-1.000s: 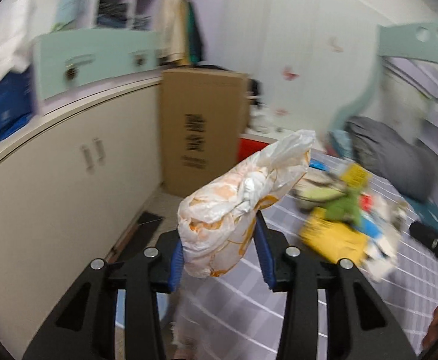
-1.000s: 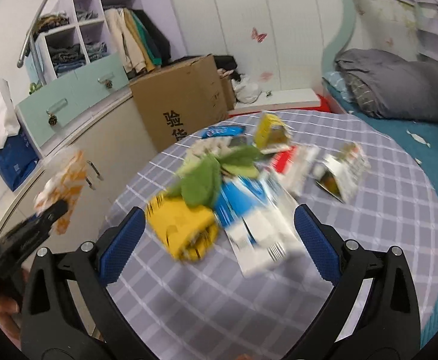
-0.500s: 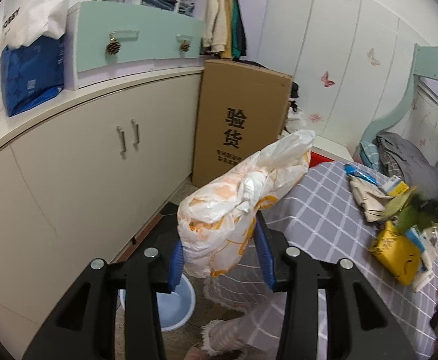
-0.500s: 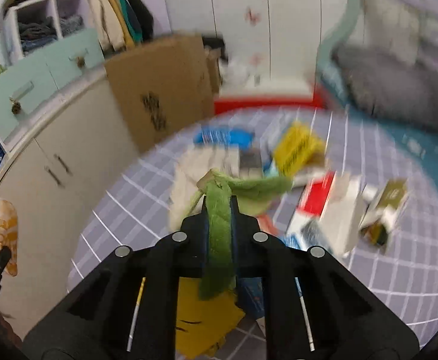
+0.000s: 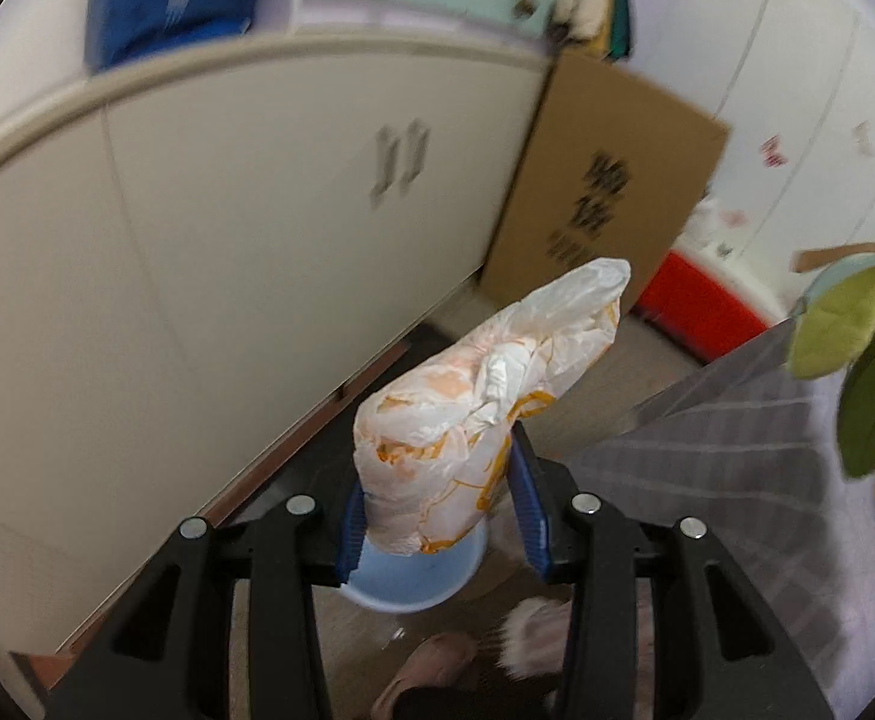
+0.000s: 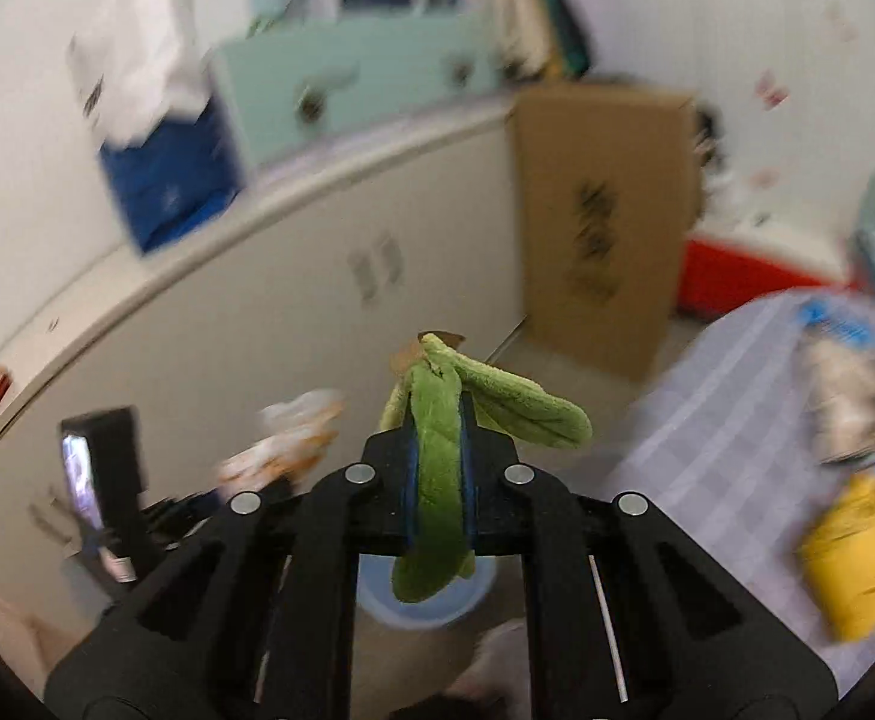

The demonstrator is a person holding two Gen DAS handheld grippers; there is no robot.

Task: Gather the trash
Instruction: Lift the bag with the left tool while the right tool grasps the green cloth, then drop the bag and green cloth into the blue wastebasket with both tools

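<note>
Left wrist view: left hand-held gripper [image 5: 437, 498] pinches a plastic bag [image 5: 473, 414] above the blue bucket [image 5: 413, 576], beside the desk [image 5: 755, 450] edge. Right wrist view: right hand-held gripper [image 6: 437, 480] clamps a green rag [image 6: 437, 480] over that bucket [image 6: 431, 600].

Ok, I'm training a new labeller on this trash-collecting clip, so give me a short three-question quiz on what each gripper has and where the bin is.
1. True or false: the left gripper is shut on a crumpled white and orange plastic bag.
2. What does the right gripper hold? A) a yellow packet B) a limp green plush strip C) nothing
3. Fill in: in both wrist views a round light blue ____ stands on the floor below the held things.

Key: 1 true; 2 B; 3 basin. The yellow packet lies on the checked grey tablecloth.
</note>
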